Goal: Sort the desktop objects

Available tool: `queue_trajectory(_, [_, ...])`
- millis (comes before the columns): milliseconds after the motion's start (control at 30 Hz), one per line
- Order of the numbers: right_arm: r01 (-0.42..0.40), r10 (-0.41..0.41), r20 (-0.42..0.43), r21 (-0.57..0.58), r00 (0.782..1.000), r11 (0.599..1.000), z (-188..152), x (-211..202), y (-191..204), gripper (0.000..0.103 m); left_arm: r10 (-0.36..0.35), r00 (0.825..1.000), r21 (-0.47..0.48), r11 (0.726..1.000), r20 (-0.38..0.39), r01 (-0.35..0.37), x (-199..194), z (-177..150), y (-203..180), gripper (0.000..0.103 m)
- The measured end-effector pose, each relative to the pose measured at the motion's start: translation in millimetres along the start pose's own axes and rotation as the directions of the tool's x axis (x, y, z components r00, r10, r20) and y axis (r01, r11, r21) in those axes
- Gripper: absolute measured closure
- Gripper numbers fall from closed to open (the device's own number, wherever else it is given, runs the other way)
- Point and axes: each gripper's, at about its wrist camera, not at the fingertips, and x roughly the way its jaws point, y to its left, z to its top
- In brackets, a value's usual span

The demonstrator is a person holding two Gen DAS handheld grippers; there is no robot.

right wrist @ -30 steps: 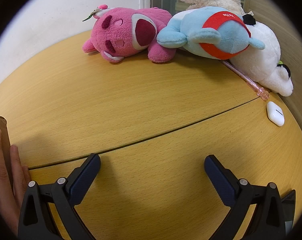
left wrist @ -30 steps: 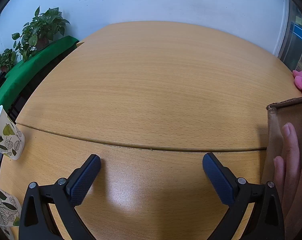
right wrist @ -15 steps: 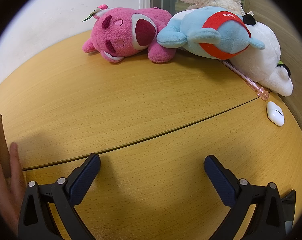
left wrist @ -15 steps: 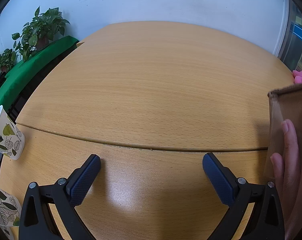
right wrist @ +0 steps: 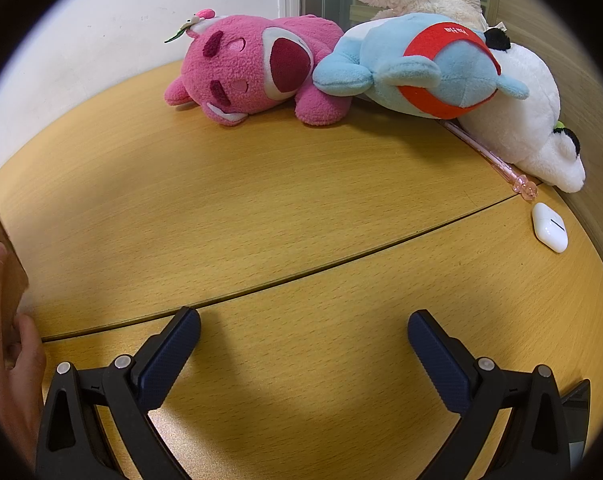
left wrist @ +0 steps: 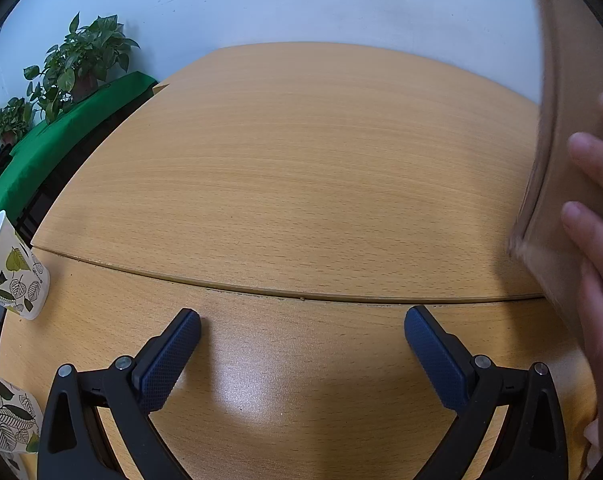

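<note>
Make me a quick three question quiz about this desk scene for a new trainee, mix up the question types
1. True or false: the right gripper is shut on the pink plush bear.
2. Multiple choice: what lies on the table nearest the white earbud case? A) a pink pen B) a leaf-print paper cup C) a potted plant
3. Fill in: at the right edge of the left wrist view, a bare hand holds a brown ____.

Key: 1 false, both grippers are open and hold nothing, left gripper included. 2 A. 3 cardboard box.
</note>
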Motion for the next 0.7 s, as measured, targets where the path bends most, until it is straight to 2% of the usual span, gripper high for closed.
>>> queue_trajectory(700, [0.000,0.000,0.000,0.000,1.000,1.000,1.6,0.9,1.5,0.000,0.000,1.000,-0.001,1.000,0.000,0.000,0.4,-0.2,0.2,0.000])
